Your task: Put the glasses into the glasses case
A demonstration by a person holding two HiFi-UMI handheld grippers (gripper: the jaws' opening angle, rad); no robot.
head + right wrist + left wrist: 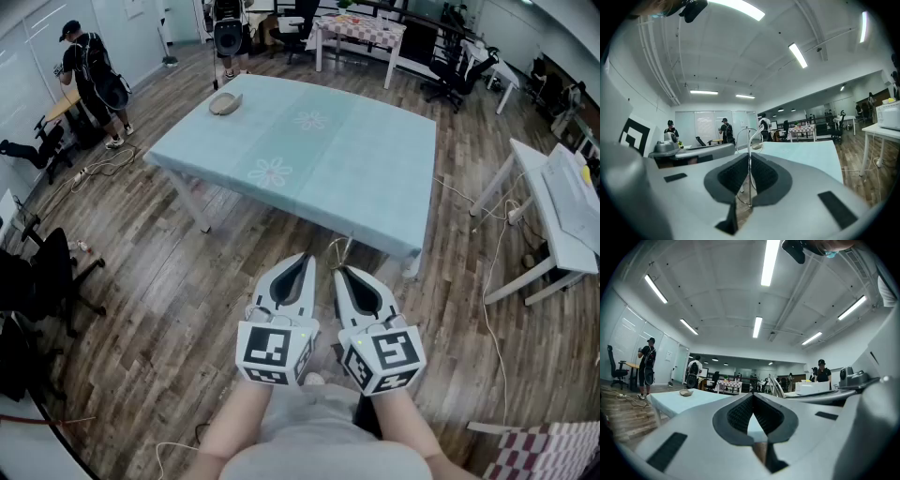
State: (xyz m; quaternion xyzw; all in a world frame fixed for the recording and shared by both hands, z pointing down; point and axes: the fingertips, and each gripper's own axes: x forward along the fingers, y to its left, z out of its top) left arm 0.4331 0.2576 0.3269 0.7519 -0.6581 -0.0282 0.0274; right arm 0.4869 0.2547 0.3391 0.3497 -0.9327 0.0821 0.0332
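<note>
The tan oval glasses case [225,103] lies near the far left corner of the pale blue cloth-covered table [309,159], well apart from both grippers. Whether it is open cannot be told.

The left gripper [305,260] is clenched tip to tip, with nothing between its pads. The right gripper [338,274] is grasping the thin wire-framed glasses [335,250], which project ahead of its tips.

The step in hand is probably the carry to the case. Hold the right clamp light and level, since the wire frame may bend. Release the left jaws on approach, to steady the case.
</note>
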